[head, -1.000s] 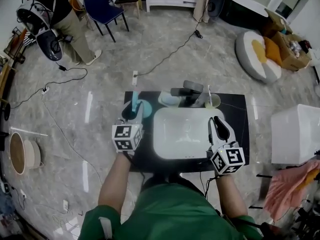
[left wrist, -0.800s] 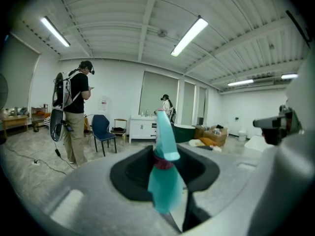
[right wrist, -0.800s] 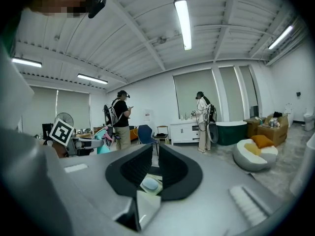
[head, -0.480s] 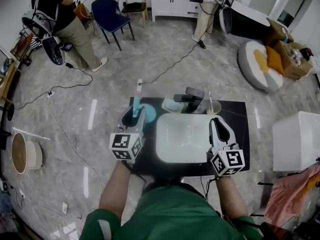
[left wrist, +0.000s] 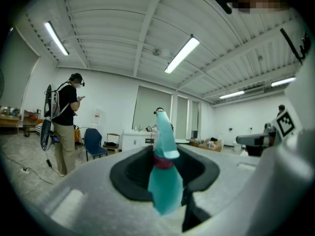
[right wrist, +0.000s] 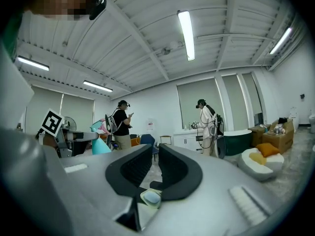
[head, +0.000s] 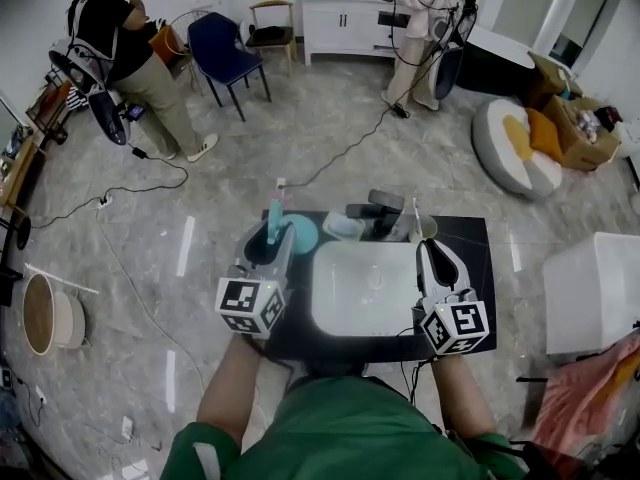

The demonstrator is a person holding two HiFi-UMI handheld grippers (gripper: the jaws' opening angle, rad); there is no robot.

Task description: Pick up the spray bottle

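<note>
Left gripper (head: 268, 245) clamped on spray bottle (left wrist: 165, 191); right gripper (head: 432, 249) slightly open.

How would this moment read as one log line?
left gripper: shut on spray bottle | right gripper: empty, jaws slightly apart | bottle: upright, held aloft

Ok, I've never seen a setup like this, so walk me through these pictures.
There is no robot here. A person holds a two-jaw gripper in each hand, and the patterned cube on each is part of it. The head view comes from a camera on the person's head, looking down. The other two views come from cameras riding on each gripper, looking along its jaws. Below is a black counter with a white sink, a faucet and a teal dish. The left gripper is clamped on the teal spray bottle. The right gripper holds nothing, its jaws nearly together.
</note>
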